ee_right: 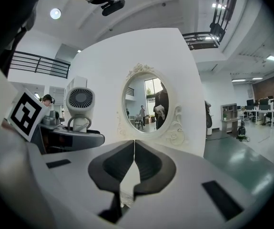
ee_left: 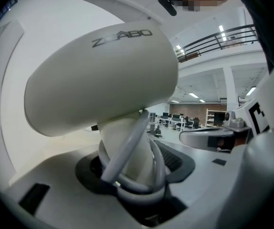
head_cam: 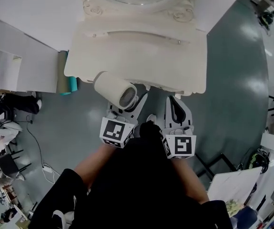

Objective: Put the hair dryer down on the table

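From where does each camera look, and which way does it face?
Head view: on the person's head, facing steeply down at the cream carved dressing table; forearms, left gripper, right gripper show.
Left gripper view: on that gripper, along jaws clamping the white hair dryer.
Right gripper view: on that gripper, over shut jaws toward the oval mirror.
Shared: all show the hair dryer.

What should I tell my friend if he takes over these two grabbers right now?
Left gripper: shut on the handle of the hair dryer, with the cord looped round the handle.
Right gripper: shut, with nothing in it.
Where things are: the dryer is in the air at the front edge of the white table, which has a mirror.
Done: the dryer is gripped and is at the table.
Left: put it down on the tabletop, then open the left jaws.
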`<state>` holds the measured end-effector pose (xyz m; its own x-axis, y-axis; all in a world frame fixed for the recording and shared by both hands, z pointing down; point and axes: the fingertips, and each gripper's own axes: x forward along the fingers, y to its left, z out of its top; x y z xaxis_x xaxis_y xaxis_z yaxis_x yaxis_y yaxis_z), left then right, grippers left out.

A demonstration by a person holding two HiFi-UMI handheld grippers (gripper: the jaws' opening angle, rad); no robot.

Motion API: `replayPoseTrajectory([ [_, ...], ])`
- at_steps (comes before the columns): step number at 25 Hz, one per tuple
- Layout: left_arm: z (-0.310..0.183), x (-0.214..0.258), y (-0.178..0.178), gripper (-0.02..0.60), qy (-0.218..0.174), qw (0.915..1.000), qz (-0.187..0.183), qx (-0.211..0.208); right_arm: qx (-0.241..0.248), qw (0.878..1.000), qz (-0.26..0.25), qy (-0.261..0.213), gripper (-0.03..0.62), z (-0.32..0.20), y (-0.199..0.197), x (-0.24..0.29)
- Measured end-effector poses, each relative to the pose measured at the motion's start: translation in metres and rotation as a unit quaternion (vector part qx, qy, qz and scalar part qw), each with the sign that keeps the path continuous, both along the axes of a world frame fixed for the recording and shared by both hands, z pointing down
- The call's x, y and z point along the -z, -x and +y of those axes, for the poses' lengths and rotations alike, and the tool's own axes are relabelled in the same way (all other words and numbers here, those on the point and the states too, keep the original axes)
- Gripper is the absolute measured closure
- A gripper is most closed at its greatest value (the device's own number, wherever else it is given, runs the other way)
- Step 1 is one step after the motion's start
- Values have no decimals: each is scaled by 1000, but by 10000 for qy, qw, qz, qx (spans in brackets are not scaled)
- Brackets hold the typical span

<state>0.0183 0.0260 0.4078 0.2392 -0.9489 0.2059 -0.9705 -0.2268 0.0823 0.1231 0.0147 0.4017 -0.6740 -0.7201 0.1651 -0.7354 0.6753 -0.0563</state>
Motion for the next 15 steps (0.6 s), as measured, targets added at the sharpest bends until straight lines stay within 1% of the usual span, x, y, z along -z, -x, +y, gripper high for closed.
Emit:
replayPoseTrajectory([
  [4,-14,1,4,336,38,9997,-121,197,61,10000,-9,-61,574,-18,-12,-1],
  [8,-19,0,5,336,92,9993,-121,352,94,9999,11,-68,574,-35,-23,-10],
  [15,-28,3,7,336,178,9987,-168,438,-25,9999,74,69,574,-52,-34,-21],
])
